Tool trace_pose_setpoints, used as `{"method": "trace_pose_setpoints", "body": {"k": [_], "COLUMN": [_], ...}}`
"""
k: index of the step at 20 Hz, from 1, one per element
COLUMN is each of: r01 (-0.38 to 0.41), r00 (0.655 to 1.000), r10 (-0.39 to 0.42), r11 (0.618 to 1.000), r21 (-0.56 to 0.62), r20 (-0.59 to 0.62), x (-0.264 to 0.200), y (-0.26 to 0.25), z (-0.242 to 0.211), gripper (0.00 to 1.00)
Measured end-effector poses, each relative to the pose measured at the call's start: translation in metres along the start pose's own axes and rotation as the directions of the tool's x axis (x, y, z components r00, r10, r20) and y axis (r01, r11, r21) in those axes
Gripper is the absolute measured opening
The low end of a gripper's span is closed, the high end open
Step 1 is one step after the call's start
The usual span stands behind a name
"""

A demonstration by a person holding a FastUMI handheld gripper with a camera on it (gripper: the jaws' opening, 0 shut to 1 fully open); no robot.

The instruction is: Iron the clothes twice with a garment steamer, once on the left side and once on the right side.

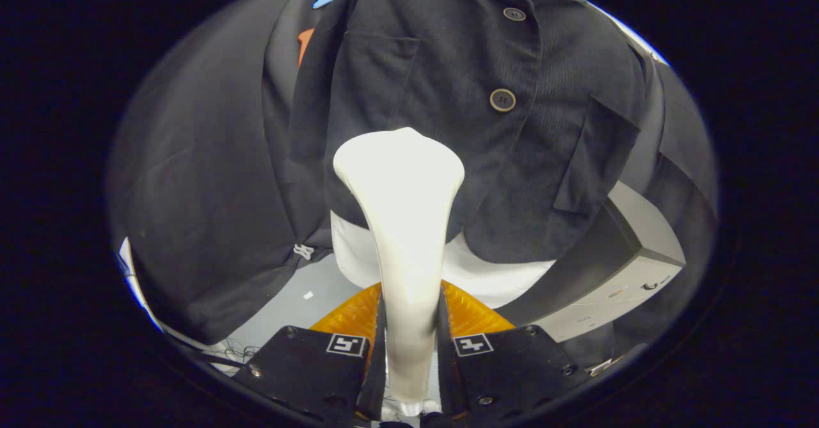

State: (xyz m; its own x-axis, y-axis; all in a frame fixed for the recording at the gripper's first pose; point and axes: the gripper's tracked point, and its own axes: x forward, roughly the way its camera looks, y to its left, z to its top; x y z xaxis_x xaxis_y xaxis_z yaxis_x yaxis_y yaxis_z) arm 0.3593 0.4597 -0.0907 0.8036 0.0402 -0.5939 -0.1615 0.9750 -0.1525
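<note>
A handheld gripper [409, 351] grasps the white garment steamer [403, 223] by its slim handle, both fingers [307, 367] pressed against it from left and right, leaving no visible gap. The steamer's broad head rises just beyond the fingertips and meets the lower front of a dark jacket [448, 95] hanging against the far wall, on the panel left of the button line. To the left, black cloth [205, 191] drapes down to a pale floor [301, 293], a small white knot [303, 251] showing at its edge. Two buttons [503, 100] run up the jacket's centre; a chest pocket lies to their left and a flap pocket to their right. A white garment hem [499, 277] shows beneath the jacket. To the right stands a pale box-like unit [627, 274], partly hidden by dark fabric. Whether the steamer head actually touches the cloth is hard to tell, and the handle's base is cut off between the fingers
</note>
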Motion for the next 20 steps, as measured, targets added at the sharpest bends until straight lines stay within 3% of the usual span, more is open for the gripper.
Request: {"method": "trace_pose_setpoints", "body": {"k": [6, 12, 16, 20], "r01": [-0.016, -0.047, -0.097, -0.131], "r00": [0.999, 0.999, 0.993, 0.974], "r10": [0.016, 0.046, 0.090, 0.110], "r11": [1.000, 0.998, 0.991, 0.986], "r21": [0.004, 0.050, 0.092, 0.098], "r20": [-0.039, 0.007, 0.083, 0.198], "x": [0.002, -0.009, -0.042, -0.098], "y": [0.001, -0.001, -0.012, -0.058], "z": [-0.021, -0.012, 0.006, 0.022], "gripper": [0.36, 0.36, 0.36, 0.36]}}
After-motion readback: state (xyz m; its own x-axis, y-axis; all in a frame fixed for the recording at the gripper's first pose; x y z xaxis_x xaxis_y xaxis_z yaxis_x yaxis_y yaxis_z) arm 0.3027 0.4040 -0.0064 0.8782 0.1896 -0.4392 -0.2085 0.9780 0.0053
